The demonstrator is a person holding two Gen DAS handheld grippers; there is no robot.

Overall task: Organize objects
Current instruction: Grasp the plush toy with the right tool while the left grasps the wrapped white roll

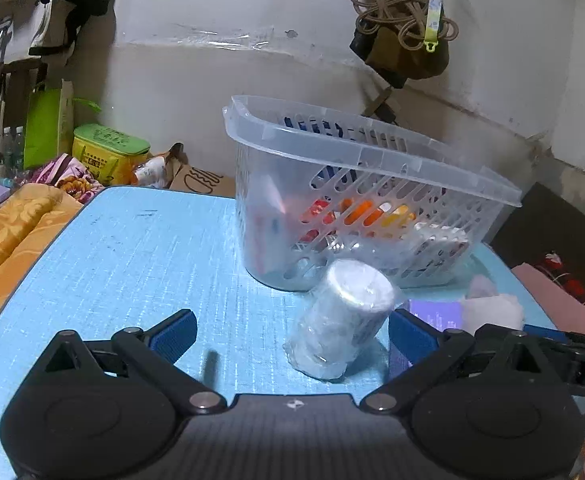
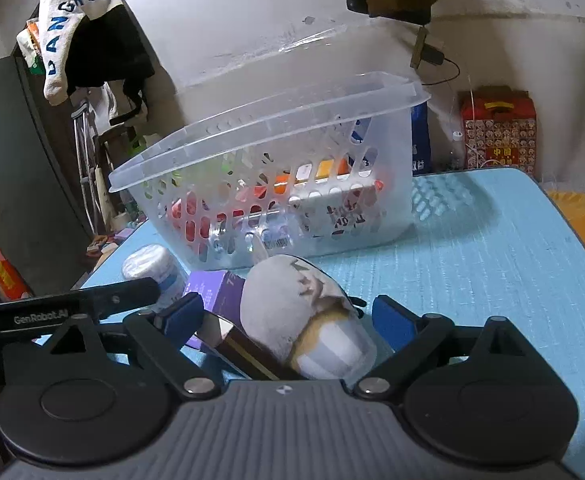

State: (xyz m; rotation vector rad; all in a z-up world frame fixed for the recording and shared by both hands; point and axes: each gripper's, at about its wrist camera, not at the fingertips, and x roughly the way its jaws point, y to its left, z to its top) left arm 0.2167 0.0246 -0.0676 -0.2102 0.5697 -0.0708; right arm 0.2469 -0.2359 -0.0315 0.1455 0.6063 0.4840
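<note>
Mostly open blue desk (image 1: 132, 248) to the left of the left gripper (image 1: 292, 334), running to its rounded left edge beside orange bedding (image 1: 8, 232); in the right wrist view the desk's right half is bare up to its curved edge. Left gripper jaws spread wide, holding nothing; a plastic-wrapped white cylinder (image 1: 342, 320) lies tilted on the desk between them, closer to the right finger, contact unclear. Just behind it sits the clear slotted basket (image 1: 372, 152), near the desk's back edge, blocking forward travel; red, orange and yellow items inside show only through the slots, not identifiable. Right gripper (image 2: 288, 320) jaws also wide, nothing clamped; a grey-white plush toy (image 2: 292, 304) lies between the fingers over a purple box (image 2: 216, 288), with a dark flat item under them, partly hidden by the gripper body. The left gripper's black arm crosses in at lower left in that view, near the cylinder. Hanging bag (image 1: 404, 40) on the wall above the basket.
</note>
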